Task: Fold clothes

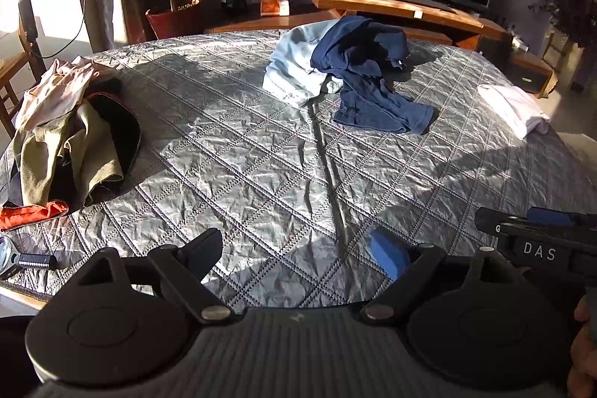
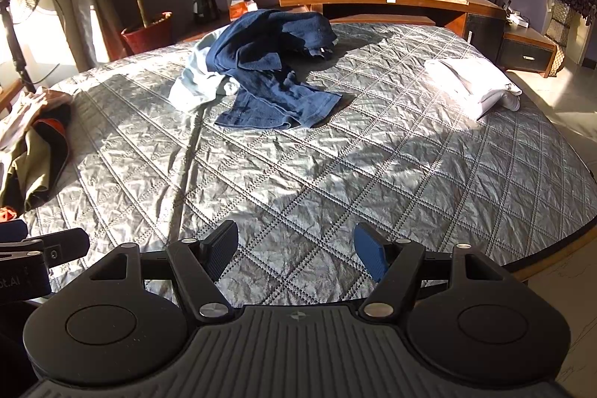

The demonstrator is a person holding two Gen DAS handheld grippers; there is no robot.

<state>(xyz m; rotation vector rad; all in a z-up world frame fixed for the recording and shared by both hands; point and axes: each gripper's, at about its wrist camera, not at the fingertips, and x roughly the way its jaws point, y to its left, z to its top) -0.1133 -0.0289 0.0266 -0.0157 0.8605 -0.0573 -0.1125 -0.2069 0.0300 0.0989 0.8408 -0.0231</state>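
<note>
Left wrist view: the left gripper [image 1: 294, 254] hovers at the frame's bottom, fingers wide apart and empty, over the quilted bed [image 1: 242, 174]. Likewise the right gripper [image 2: 296, 250], spread and empty. Mid-left lies a mixed clothes pile [image 1: 71, 137]; upper centre, a navy garment [image 1: 369, 77] overlaps a light-blue one [image 1: 291, 66]; right, folded white clothing [image 1: 515, 109].

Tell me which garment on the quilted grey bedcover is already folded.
The white garment near the bedcover's right edge: a neat flat stack, while the dark blue garment lies crumpled.

Left claw [image 1: 298, 250] and right claw [image 2: 296, 250] gape, empty.
</note>
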